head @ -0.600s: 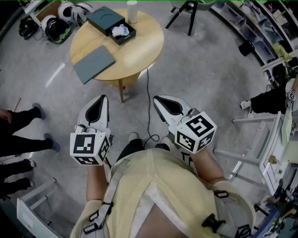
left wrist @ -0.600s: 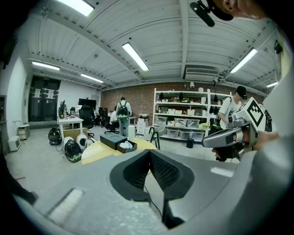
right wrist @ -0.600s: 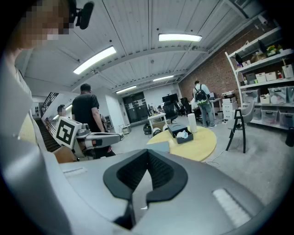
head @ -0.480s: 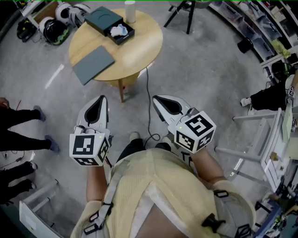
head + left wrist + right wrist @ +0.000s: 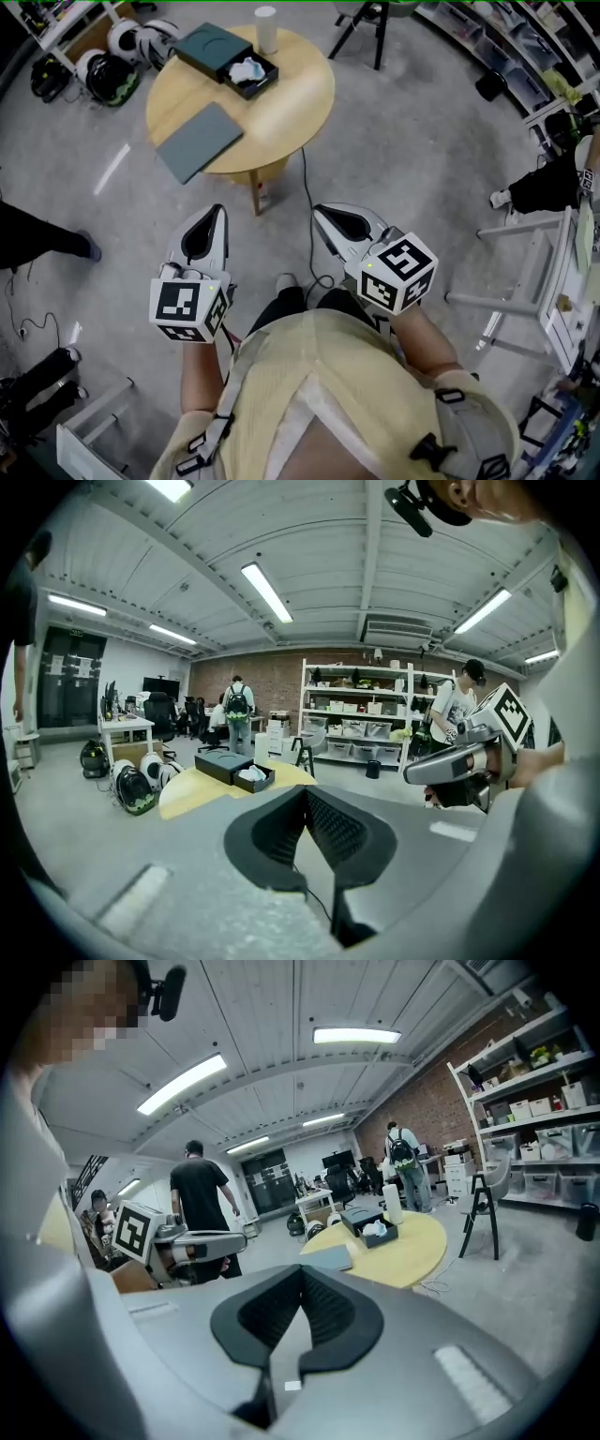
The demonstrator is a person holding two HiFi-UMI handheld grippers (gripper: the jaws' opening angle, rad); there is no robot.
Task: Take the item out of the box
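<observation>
An open dark box sits at the far side of a round wooden table, with a white crumpled item in its tray. The left gripper view shows the box well ahead, and so does the right gripper view, with the item inside. My left gripper and right gripper hang side by side over the floor, short of the table. Both are shut with nothing between the jaws.
A flat grey-blue lid lies on the table's near side and a white cylinder stands behind the box. Helmets lie on the floor at left. A black cable runs across the floor. Metal frames stand at right.
The table has shifted slightly in the head view. The legs of the person at the left have moved away toward the edge. Both grippers sit a little lower in frame and stay shut.
</observation>
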